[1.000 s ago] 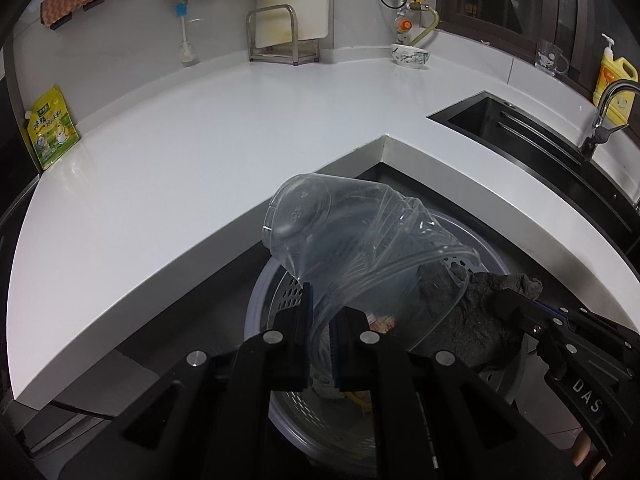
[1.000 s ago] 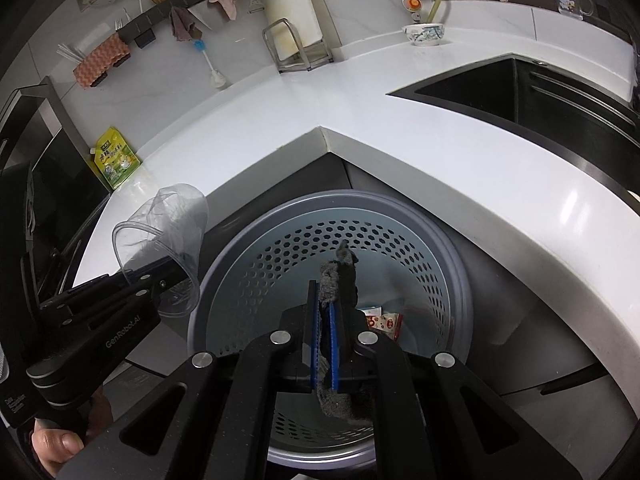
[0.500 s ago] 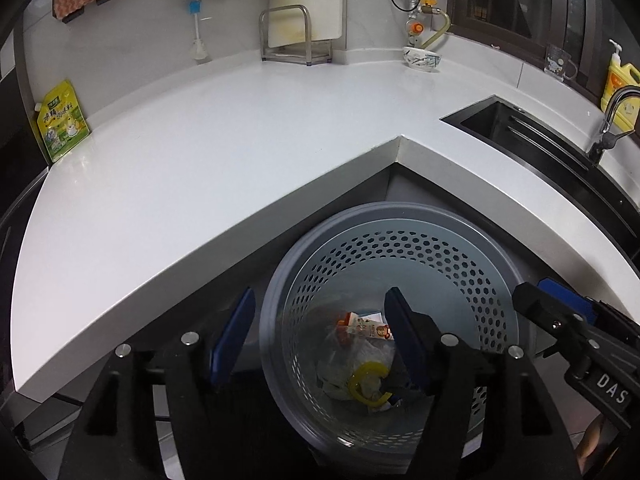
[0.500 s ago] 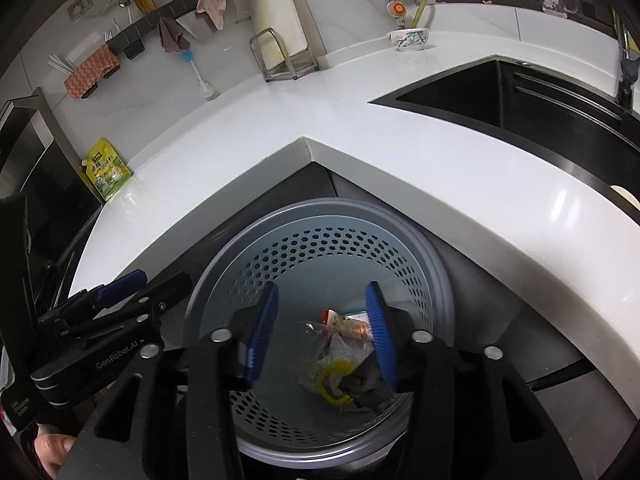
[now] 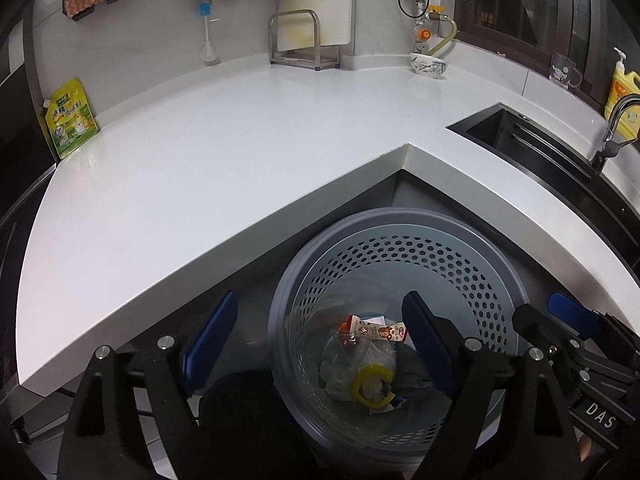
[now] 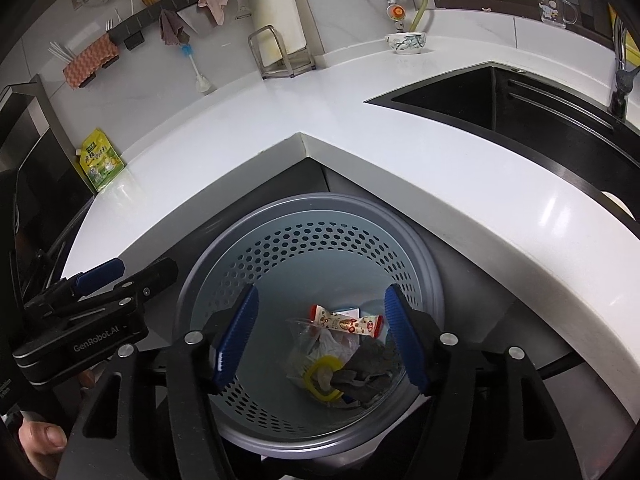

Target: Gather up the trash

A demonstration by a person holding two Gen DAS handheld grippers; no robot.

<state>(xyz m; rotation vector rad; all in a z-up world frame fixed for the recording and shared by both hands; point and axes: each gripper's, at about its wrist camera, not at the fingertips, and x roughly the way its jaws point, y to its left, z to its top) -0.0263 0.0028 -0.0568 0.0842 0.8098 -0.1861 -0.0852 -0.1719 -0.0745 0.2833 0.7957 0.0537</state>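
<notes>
A grey perforated trash bin (image 5: 400, 220) (image 6: 312, 204) stands on the floor in the inner corner of the white counter. Inside lie a clear plastic cup (image 6: 304, 340), a grey rag (image 6: 372, 364) (image 5: 412, 372), a snack wrapper (image 5: 380, 330) (image 6: 346, 324) and a yellow ring (image 5: 370, 388) (image 6: 322, 376). My left gripper (image 5: 320, 340) is open and empty above the bin's left rim. My right gripper (image 6: 320, 334) is open and empty over the bin's mouth. Each gripper shows at the edge of the other's view.
White L-shaped counter (image 5: 200, 184) wraps around the bin. A yellow-green pouch (image 5: 70, 118) stands at its far left, a bowl (image 5: 429, 66) and a cutting-board rack (image 5: 304, 46) at the back. A black sink (image 6: 520, 112) with a tap (image 5: 612, 132) lies right.
Both grippers opened. The clear cup dropped from the left gripper and the grey rag from the right gripper into the bin. Both grippers have since risen slightly.
</notes>
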